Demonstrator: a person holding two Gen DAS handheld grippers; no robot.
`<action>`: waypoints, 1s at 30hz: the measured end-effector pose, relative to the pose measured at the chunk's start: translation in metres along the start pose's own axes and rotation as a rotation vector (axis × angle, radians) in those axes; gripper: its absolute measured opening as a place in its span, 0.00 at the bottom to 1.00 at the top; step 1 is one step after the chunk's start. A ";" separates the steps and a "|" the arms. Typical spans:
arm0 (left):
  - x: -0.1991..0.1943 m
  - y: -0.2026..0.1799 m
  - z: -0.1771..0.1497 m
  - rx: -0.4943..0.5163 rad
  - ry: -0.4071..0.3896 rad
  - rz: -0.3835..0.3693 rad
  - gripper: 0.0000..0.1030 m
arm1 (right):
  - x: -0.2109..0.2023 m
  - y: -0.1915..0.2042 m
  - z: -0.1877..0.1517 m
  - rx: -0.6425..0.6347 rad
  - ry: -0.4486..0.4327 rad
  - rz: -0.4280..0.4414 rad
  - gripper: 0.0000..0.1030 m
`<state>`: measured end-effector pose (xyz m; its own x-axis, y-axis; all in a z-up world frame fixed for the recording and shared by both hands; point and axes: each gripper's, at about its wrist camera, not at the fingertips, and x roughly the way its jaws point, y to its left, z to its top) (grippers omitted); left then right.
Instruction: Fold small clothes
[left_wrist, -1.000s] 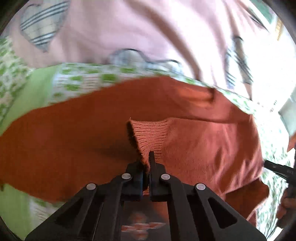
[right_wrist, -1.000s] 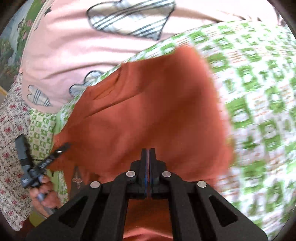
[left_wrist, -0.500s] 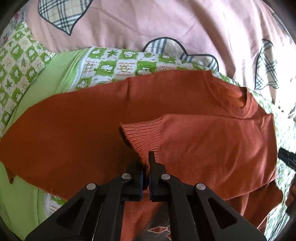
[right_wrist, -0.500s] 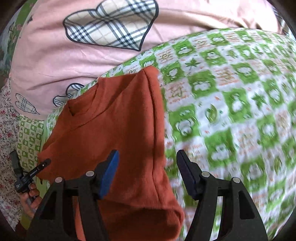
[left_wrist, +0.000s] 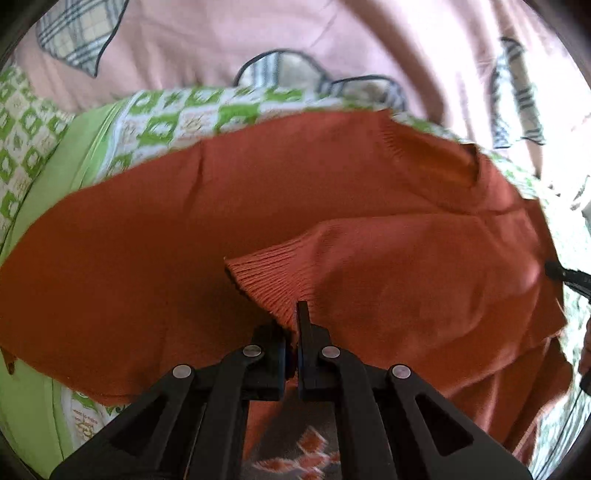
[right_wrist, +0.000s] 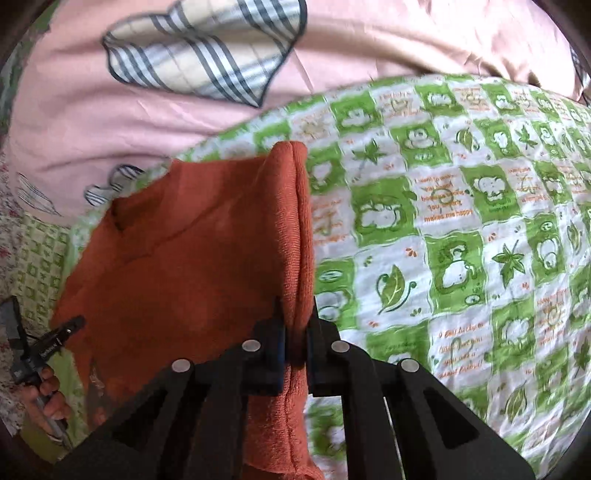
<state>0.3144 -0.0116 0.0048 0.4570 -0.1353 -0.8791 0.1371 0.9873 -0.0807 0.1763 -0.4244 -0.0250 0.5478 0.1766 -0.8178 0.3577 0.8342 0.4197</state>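
Right tongs (right_wrist: 295, 332), standing wide apart half a second ago, are now pinching the folded side edge of the orange sweater (right_wrist: 192, 258). Left tongs (left_wrist: 294, 332) are still clamping the ribbed cuff (left_wrist: 273, 280) of the sleeve, which is lying doubled over the sweater's body. Sweater is resting on the green-and-white checked sheet (right_wrist: 461, 229) of the bed. Beyond the sweater's collar, a pink quilt (right_wrist: 147, 122) with plaid hearts is lying.

Green-checked blanket (right_wrist: 461, 229) w/ pink heart-print sheet (right_wrist: 92, 122) behind, touching.
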 end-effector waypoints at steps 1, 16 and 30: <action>0.004 0.006 -0.001 -0.015 0.006 -0.008 0.02 | 0.006 -0.002 0.000 0.010 0.003 -0.003 0.08; -0.052 0.125 -0.062 -0.370 0.010 0.006 0.51 | -0.046 0.067 -0.064 -0.003 -0.061 0.127 0.58; -0.038 0.349 -0.085 -0.950 -0.121 -0.113 0.59 | -0.010 0.162 -0.093 -0.126 0.054 0.172 0.58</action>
<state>0.2697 0.3451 -0.0298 0.5795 -0.1889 -0.7928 -0.5585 0.6164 -0.5551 0.1586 -0.2429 0.0143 0.5500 0.3472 -0.7595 0.1633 0.8472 0.5056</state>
